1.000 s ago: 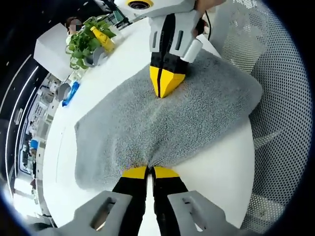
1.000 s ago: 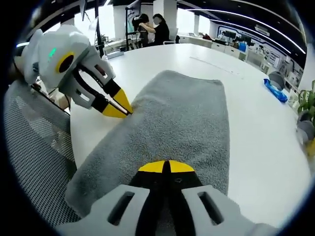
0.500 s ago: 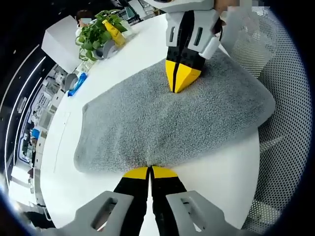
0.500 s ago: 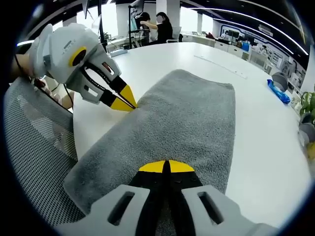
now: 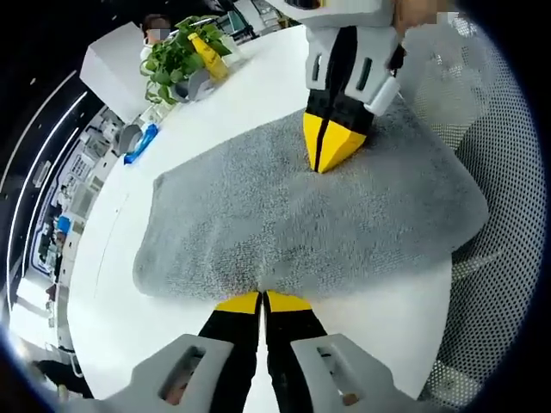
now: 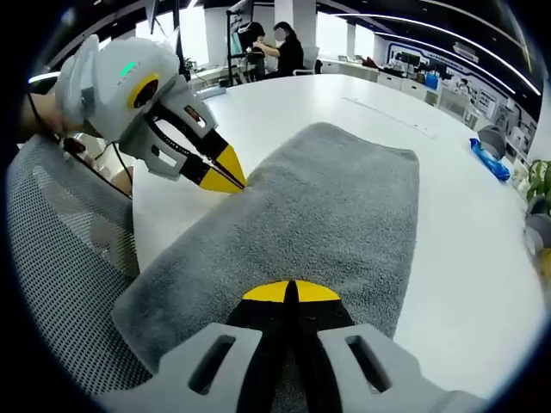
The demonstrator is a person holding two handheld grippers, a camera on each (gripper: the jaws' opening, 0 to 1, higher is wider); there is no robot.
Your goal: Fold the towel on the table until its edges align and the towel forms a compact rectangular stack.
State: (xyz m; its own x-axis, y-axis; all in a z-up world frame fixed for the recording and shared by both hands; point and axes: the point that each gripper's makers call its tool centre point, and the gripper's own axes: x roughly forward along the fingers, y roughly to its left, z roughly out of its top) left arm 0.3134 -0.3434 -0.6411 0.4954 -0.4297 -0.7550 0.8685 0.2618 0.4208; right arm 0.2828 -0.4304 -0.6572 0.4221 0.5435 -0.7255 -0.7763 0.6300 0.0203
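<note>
The towel (image 5: 284, 215) is nubby grey terry cloth; the table (image 6: 482, 258) looks smooth, glossy white, perhaps laminate.
</note>
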